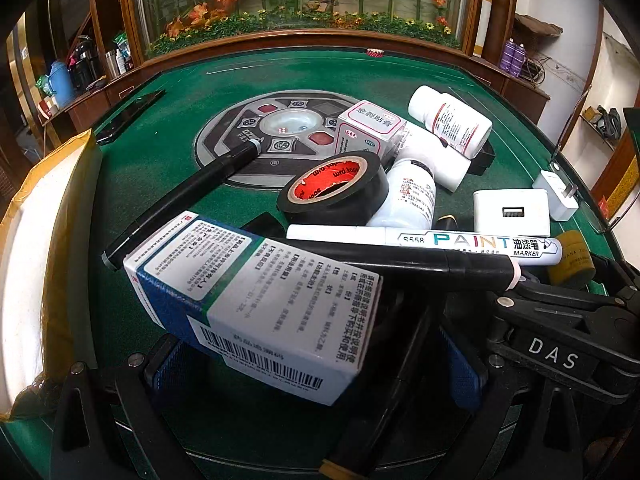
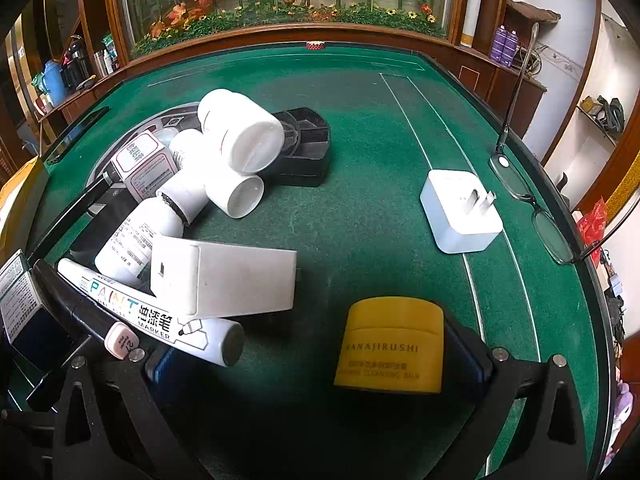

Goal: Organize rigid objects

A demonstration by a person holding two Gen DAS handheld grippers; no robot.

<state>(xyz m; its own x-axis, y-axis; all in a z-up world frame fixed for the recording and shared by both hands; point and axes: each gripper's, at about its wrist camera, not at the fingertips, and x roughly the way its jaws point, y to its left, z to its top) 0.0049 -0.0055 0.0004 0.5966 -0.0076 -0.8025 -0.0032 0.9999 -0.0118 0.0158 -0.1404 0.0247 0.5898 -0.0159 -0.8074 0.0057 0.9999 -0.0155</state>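
Note:
A blue-and-white medicine box (image 1: 256,300) lies tilted between the wide-apart fingers of my left gripper (image 1: 314,364), which is open. Behind the box sits a pile: a black marker (image 1: 400,258), a white paint marker (image 1: 440,240), a black tape roll (image 1: 332,192), white bottles (image 1: 452,124) and a small pink-labelled box (image 1: 368,128). My right gripper (image 2: 316,364) is open around a yellow jar (image 2: 392,344) that stands upright against its right finger. A white USB charger (image 2: 224,276) rests on the paint marker (image 2: 160,316).
A white plug adapter (image 2: 460,212) lies alone on the green table (image 2: 360,220). Glasses (image 2: 532,204) rest at the right edge, and a black tray (image 2: 304,148) sits behind the bottles. At the left are a yellow padded envelope (image 1: 40,240) and a dark phone (image 1: 128,116).

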